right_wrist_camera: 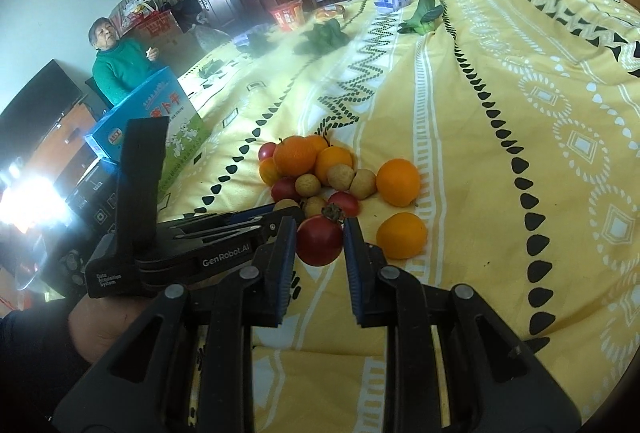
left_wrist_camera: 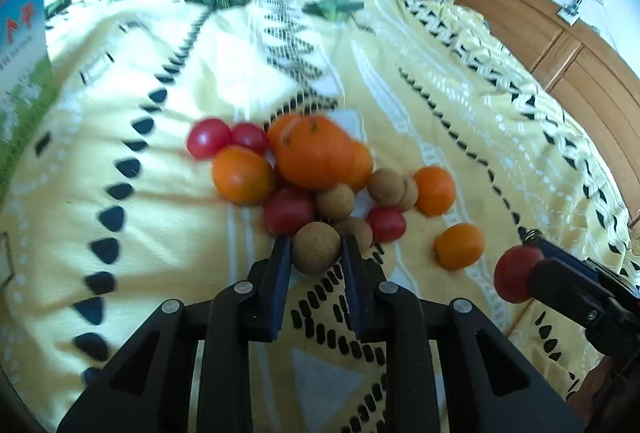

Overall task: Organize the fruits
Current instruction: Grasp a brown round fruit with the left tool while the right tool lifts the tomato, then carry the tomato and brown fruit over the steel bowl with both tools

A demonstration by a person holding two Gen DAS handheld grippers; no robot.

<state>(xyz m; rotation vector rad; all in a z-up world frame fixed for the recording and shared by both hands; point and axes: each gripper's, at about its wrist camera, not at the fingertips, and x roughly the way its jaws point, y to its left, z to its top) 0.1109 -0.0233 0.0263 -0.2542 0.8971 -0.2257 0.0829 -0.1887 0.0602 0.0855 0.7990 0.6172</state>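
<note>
The left gripper (left_wrist_camera: 316,247) pinches a tan longan (left_wrist_camera: 316,248) between its two black fingers, at the near edge of a fruit pile lying on a yellow patterned bedspread (left_wrist_camera: 168,193). Just beyond its fingertips sit a red tomato (left_wrist_camera: 288,209), more longans and a large orange (left_wrist_camera: 314,153), all touching one another. Off to its right, two small oranges (left_wrist_camera: 459,245) lie apart from the pile.

The right gripper (right_wrist_camera: 320,239) clamps a red tomato with a dried calyx (right_wrist_camera: 319,241) between its blue-padded fingers, held near the same pile. To its right lie two loose oranges (right_wrist_camera: 401,235), near but not touching it. To its left the other gripper's body reaches in toward the pile, with a hand (right_wrist_camera: 104,317) beneath it. Farther left stands a blue and green carton (right_wrist_camera: 160,113), and leafy greens (right_wrist_camera: 324,37) lie far ahead on the bedspread.
</note>
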